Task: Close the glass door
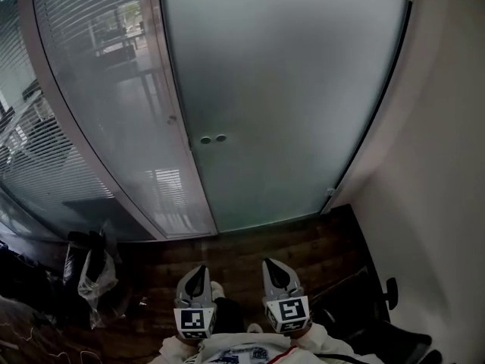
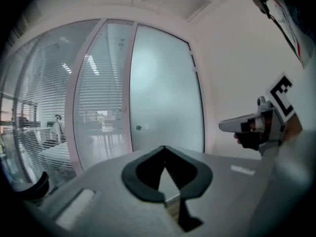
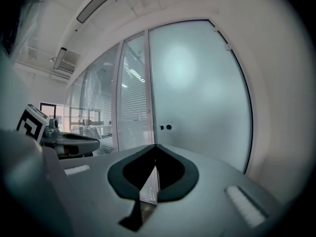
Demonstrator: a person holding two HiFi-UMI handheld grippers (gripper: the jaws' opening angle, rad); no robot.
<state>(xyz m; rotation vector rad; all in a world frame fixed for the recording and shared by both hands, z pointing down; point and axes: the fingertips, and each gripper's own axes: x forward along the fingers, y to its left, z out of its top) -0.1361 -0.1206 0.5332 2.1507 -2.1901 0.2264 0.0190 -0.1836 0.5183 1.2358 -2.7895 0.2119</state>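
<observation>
1. Your left gripper [image 1: 198,273] sits low in the head view, just beside your body. Its 2 jaws meet at the tips and nothing is between them.
2. Your right gripper [image 1: 273,266] is level with it on the other side. Its jaws are also pressed together and it is empty.
3. Both grippers point toward the glass door [image 1: 288,89] and are well apart from it.
4. The door is a frosted pane straight ahead of you. Its left edge lies along the pale frame post [image 1: 176,127].
5. 2 small round fittings [image 1: 213,139] sit near that left edge.
6. Left of the post you have a glass partition with slatted blinds [image 1: 91,74].
7. A white wall [image 1: 439,165] borders the door on the right, and dark wood floor [image 1: 250,245] lies between you and the door.
</observation>
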